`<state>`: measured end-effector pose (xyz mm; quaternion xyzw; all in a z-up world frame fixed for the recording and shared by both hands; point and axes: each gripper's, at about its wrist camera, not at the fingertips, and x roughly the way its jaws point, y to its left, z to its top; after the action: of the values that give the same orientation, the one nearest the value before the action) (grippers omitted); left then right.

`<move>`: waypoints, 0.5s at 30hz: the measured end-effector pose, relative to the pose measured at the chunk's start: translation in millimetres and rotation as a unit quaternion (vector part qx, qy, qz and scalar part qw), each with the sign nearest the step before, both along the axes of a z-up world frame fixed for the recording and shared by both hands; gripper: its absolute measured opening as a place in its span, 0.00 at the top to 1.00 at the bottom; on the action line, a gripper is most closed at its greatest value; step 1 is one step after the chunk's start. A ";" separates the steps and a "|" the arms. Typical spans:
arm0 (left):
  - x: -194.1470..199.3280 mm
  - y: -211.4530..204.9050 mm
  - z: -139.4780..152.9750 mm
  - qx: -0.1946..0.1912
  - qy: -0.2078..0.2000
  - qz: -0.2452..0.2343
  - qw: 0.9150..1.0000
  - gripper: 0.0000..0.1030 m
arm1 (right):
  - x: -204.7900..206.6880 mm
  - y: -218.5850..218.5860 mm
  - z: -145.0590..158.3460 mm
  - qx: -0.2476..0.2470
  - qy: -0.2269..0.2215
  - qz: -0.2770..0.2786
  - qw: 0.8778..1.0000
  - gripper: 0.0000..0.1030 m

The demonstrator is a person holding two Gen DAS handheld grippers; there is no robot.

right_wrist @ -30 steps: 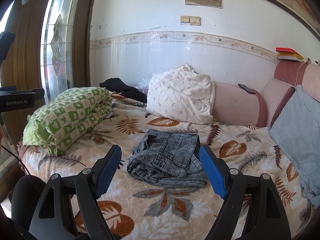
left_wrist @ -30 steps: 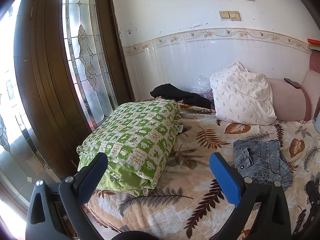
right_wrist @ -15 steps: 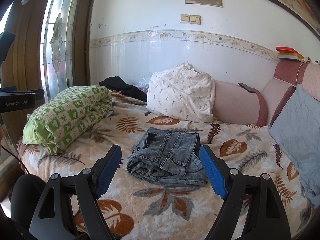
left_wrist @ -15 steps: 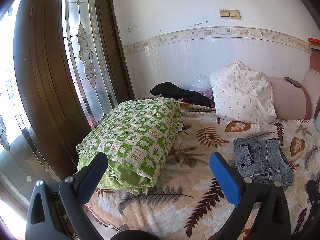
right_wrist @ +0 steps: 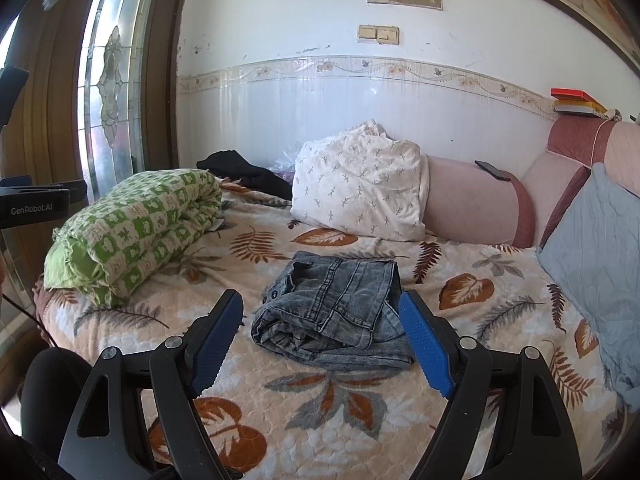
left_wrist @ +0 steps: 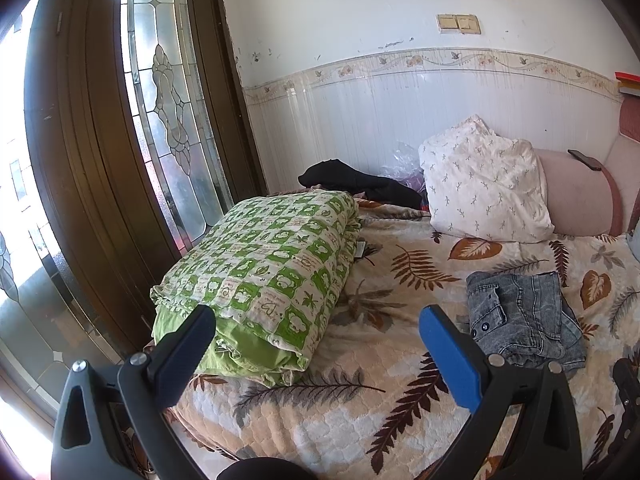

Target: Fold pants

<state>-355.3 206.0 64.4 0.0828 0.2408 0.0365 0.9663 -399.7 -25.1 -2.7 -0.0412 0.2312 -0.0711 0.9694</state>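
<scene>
Lying folded mid-bed (right_wrist: 500,296) on a leaf-print cover: grey pants (right_wrist: 340,304), between a rolled green quilt (right_wrist: 132,236) and a blue cushion (right_wrist: 592,256), white pillow (right_wrist: 360,188) behind. Hovering above, spread wide and gripping nothing: left claw (left_wrist: 316,344), aimed beside the quilt; right claw (right_wrist: 320,336), framing the pants.

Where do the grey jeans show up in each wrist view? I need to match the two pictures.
Left wrist: jeans lie at lower right, beyond the right finger.
Right wrist: jeans lie centre, framed between both fingers.
Shared landmark: the green checked quilt, left of the jeans in both.
</scene>
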 end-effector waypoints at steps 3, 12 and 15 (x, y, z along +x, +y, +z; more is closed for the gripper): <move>1.2 -0.7 -1.1 0.000 0.002 0.000 1.000 0.00 | 0.3 0.3 -0.2 0.000 0.000 0.000 1.000 0.22; 2.3 -0.5 -2.2 0.000 0.005 0.000 1.000 0.00 | 0.3 0.8 -4.3 0.000 0.003 0.002 1.000 0.22; 2.1 -0.6 -2.0 0.001 0.004 0.000 1.000 0.00 | 0.3 0.9 -4.1 0.000 0.003 0.002 1.000 0.22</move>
<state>-353.2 205.4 62.3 0.0840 0.2446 0.0367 0.9653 -399.3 -24.2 -6.8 -0.0424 0.2336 -0.0689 0.9690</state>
